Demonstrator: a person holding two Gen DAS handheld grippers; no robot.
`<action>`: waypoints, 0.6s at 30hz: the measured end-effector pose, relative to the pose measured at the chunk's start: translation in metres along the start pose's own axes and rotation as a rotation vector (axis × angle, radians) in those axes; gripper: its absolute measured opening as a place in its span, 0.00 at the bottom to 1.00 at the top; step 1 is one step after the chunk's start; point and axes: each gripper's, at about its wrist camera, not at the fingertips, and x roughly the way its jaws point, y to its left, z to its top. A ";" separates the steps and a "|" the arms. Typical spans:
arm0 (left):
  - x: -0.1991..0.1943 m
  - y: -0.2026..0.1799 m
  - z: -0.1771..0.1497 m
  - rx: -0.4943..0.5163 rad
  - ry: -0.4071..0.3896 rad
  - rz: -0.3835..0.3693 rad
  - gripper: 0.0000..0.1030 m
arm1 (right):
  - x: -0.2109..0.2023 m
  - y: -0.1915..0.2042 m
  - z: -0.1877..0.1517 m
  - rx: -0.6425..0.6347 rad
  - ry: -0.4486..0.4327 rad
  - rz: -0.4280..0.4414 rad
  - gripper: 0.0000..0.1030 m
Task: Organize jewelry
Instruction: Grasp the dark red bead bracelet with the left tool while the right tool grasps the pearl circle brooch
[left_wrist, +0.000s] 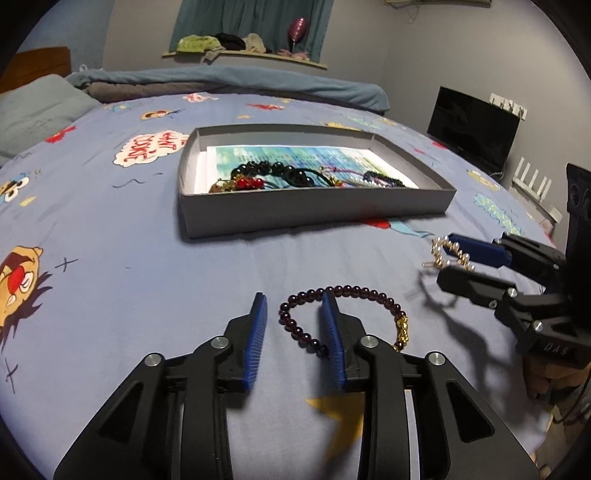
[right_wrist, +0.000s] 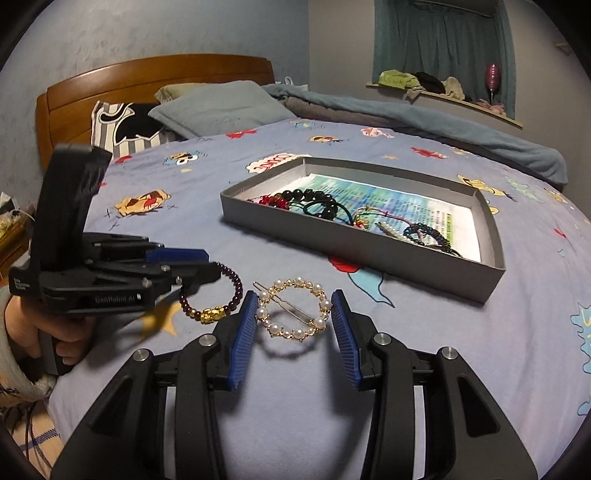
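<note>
Now you hold two grippers low over a bed spread with a lilac cartoon-print sheet (right_wrist: 517, 332). Your left gripper (left_wrist: 293, 321) has its jaws spread apart, gripping nothing. A dark garnet-coloured bead bracelet with a gold charm (left_wrist: 384, 295) lies flat on the sheet, and the jaws straddle its left-hand arc: one blue pad sits outside the loop, the other inside it, so the strand runs between them.

Your right gripper (right_wrist: 293, 317) is also released and empty. A round gold hair clip ringed with white pearls (right_wrist: 295, 314) lies flat directly between its pads, close to each but apparently not pinched. Its thin clasp pin runs slantwise across the ring, from the upper left toward the lower right.

Beyond both pieces, toward the middle of the bed, sits a shallow grey cardboard box lid (right_wrist: 369, 254) already holding black beads, red beads and corded bracelets. It lies forward of both grippers, a little to the right of your right one.

Each hand is lined up on its own piece, so closing looks like the likely next step, then carrying forward to the lid.
</note>
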 end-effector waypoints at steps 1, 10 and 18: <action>0.001 0.000 0.000 0.003 0.005 0.002 0.33 | -0.001 -0.001 0.000 0.002 -0.003 0.001 0.40; 0.000 -0.007 -0.001 0.035 0.013 0.029 0.06 | -0.005 -0.003 0.001 0.018 -0.027 0.008 0.40; -0.019 -0.008 0.007 0.030 -0.063 -0.002 0.06 | -0.006 -0.007 0.001 0.038 -0.029 0.010 0.40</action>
